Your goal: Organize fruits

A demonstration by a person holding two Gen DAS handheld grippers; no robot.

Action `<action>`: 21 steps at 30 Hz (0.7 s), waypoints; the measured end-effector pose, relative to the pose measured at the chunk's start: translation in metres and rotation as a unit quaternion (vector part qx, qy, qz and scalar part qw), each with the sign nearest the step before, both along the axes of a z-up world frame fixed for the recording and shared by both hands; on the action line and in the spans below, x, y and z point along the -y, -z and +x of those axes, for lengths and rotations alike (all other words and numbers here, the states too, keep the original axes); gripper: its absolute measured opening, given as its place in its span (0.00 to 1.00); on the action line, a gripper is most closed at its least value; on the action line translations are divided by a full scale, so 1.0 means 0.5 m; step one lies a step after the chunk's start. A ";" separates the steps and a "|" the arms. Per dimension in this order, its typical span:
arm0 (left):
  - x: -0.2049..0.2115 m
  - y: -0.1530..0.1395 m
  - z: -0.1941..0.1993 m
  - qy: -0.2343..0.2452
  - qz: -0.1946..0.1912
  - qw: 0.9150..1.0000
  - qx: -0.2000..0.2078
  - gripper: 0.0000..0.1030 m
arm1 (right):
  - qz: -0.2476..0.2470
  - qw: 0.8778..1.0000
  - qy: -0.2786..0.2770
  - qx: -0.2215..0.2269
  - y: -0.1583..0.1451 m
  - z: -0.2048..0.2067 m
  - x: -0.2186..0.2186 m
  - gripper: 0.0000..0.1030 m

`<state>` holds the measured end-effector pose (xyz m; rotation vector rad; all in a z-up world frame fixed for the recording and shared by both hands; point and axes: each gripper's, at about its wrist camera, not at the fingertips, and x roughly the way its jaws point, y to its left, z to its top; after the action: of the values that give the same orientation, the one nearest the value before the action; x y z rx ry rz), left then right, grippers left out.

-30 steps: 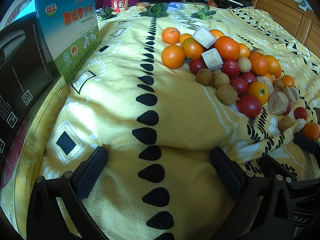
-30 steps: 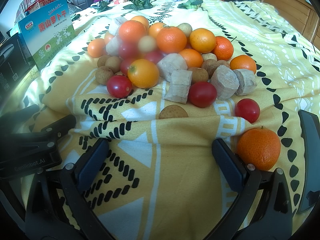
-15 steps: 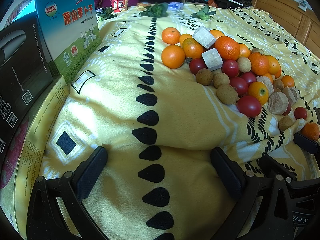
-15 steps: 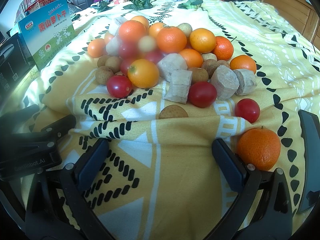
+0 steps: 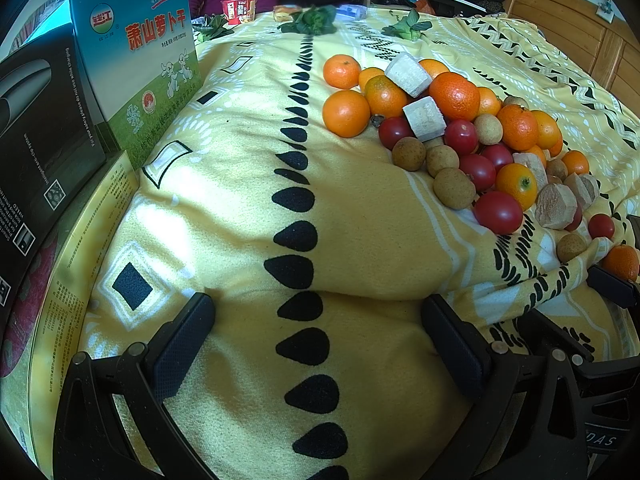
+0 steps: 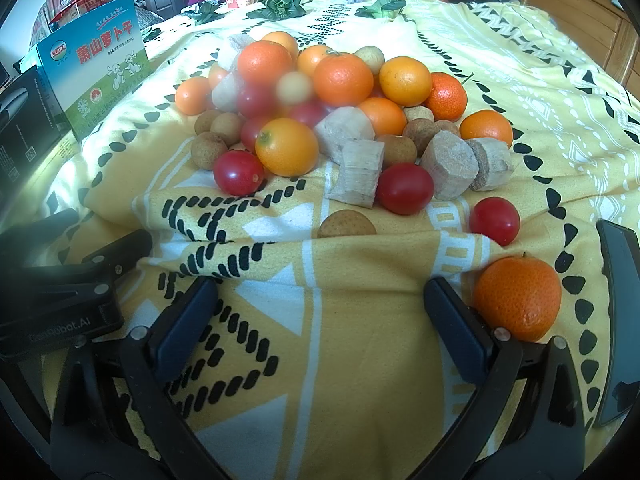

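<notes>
A pile of fruit (image 6: pixel 340 120) lies on a yellow patterned blanket (image 6: pixel 320 360): oranges, red cherry tomatoes, brown longans and pale cut chunks. The same pile (image 5: pixel 460 132) is at the right in the left wrist view. My right gripper (image 6: pixel 320 320) is open and empty, resting low in front of the pile. A lone orange (image 6: pixel 518 298) lies just right of its right finger, and a tomato (image 6: pixel 494 220) sits beyond it. My left gripper (image 5: pixel 316 336) is open and empty on bare blanket (image 5: pixel 240 200), left of the pile.
A blue-green box (image 5: pixel 140 64) and a black box (image 5: pixel 36 140) stand at the left on a flat yellow box (image 5: pixel 72 280). Leafy greens (image 5: pixel 312 22), a red cup (image 5: pixel 239 9) and a seated person are at the far edge. A dark phone-like slab (image 6: pixel 618 256) lies at the right.
</notes>
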<state>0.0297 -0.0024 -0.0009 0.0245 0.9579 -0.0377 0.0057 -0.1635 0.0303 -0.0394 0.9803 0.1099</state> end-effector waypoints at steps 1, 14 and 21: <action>0.000 0.000 0.000 0.000 0.000 1.000 0.000 1.00 | 0.000 1.000 0.000 0.000 0.000 0.000 0.000 1.00; 0.004 0.000 0.000 -0.001 0.000 1.000 0.000 1.00 | -0.001 1.000 0.000 0.000 0.001 0.002 0.001 1.00; 0.004 0.001 0.005 -0.003 0.000 1.000 -0.003 1.00 | -0.002 1.000 -0.006 -0.010 0.001 0.009 0.002 1.00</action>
<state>0.0324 -0.0047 -0.0015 0.0223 0.9646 -0.0326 0.0101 -0.1647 0.0298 -0.0479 1.0003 0.1187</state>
